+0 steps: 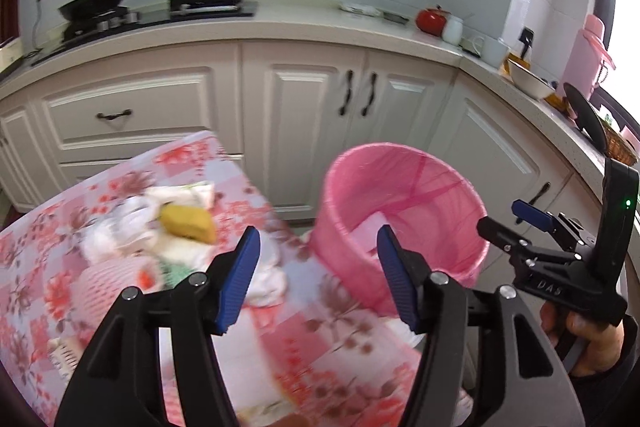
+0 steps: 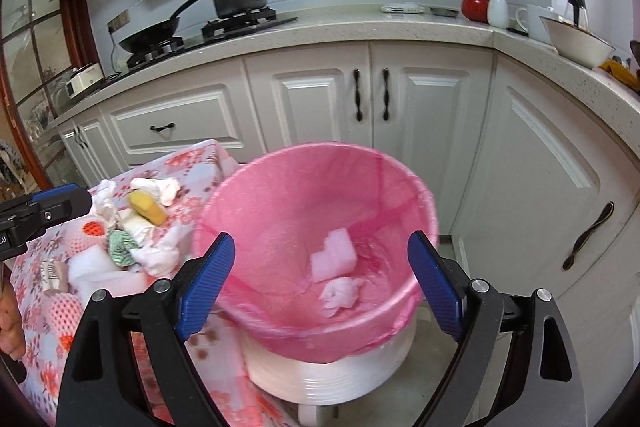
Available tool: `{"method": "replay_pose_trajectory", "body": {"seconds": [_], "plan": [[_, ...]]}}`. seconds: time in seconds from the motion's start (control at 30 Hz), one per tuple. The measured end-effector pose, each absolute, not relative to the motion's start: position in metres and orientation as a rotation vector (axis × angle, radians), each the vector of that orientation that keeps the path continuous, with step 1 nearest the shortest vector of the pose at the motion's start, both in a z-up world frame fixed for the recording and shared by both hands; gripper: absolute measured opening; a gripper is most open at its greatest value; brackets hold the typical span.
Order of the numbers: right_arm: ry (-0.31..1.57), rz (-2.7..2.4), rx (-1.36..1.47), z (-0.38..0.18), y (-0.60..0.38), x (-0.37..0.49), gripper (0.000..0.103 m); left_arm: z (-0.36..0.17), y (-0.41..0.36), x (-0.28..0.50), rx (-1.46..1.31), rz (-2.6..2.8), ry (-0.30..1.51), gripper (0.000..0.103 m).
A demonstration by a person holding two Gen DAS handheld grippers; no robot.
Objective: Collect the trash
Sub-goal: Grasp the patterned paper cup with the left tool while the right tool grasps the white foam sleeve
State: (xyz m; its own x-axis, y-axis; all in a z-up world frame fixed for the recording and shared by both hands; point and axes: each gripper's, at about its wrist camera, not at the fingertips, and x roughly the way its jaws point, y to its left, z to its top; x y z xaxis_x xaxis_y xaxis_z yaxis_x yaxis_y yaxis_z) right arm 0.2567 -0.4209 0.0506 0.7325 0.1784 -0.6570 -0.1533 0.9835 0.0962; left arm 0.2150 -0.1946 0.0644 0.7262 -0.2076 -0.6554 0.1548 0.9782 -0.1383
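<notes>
Hovering above the pink-lined trash bin, the right tool gapes wide and holds nothing; a foam block and crumpled tissue lie inside. The left tool, also spread and unloaded, faces the trash pile on the floral surface.

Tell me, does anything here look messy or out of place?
Yes: a heap of crumpled tissues, a yellow sponge and foam scraps litters the floral table. The pink-lined bin beside it holds only two pieces. Nothing looks spilled or broken.
</notes>
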Motion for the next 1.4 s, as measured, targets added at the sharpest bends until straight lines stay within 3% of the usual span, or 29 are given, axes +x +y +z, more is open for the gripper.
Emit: {"method": "replay_pose_trajectory", "body": {"seconds": [0.7, 1.4], "plan": [[0.744, 0.341, -0.039, 0.057, -0.315, 0.236, 0.084, 0.057, -0.027, 0.140, -0.239, 0.082, 0.671, 0.071], [0.823, 0.478, -0.144, 0.021, -0.212, 0.212, 0.084, 0.017, 0.047, 0.118, -0.362, 0.197, 0.707, 0.074]]}}
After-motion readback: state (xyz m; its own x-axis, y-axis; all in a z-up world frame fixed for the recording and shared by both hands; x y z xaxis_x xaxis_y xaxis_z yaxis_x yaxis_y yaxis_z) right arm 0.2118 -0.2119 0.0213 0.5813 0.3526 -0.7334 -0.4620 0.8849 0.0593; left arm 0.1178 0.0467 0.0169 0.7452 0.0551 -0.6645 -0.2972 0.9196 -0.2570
